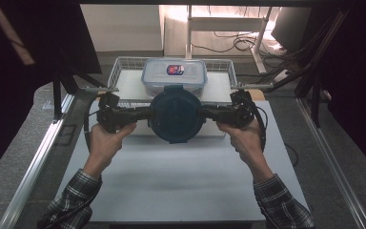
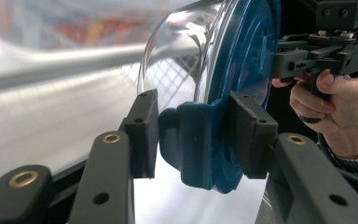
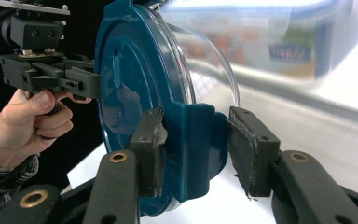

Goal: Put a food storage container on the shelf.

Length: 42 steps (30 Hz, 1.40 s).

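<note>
I'm holding the round lidded container (image 1: 176, 114) by its side latch tabs, left gripper (image 2: 193, 135) and right gripper (image 3: 193, 149) both clamping (stiff plastic, probably slippery).

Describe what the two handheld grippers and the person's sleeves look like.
Both the left gripper and the right gripper are black, with flat rectangular pads on linked arms joined by brass-ringed pivots. A black cable trails from the right one. The sleeves are dark plaid.

A wire basket (image 1: 119, 67) stands at the table's (image 1: 181, 181) far edge. A clear rectangular box (image 1: 174, 75) with a red-and-blue label, possibly a sticker, sits in it. Cables (image 1: 240, 44) lie on the floor beyond.
</note>
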Each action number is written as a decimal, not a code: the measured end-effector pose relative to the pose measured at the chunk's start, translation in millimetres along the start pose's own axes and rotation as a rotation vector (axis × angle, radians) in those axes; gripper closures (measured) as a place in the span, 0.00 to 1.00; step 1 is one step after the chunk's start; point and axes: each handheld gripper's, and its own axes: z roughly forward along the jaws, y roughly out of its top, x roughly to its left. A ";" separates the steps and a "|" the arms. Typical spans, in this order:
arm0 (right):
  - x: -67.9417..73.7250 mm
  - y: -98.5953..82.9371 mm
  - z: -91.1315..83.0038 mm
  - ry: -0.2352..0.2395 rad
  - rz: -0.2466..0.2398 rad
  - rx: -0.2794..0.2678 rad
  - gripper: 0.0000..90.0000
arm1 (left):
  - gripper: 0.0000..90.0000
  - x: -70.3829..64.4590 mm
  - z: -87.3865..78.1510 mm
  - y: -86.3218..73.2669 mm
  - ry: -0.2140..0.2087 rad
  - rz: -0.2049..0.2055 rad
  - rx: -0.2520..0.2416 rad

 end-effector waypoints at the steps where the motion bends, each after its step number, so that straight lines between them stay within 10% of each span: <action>1: 0.2 3.9 -0.2 0.001 -0.003 -0.006 0.63 | 0.62 -0.3 -0.9 3.9 0.001 0.003 -0.003; 29: -2.3 104.2 4.9 0.005 -0.035 -0.128 0.63 | 0.62 13.4 -17.4 112.2 0.006 0.033 -0.109; 42: -28.5 123.6 19.9 0.004 0.005 -0.138 0.63 | 0.62 30.9 -3.6 130.5 0.035 0.015 -0.119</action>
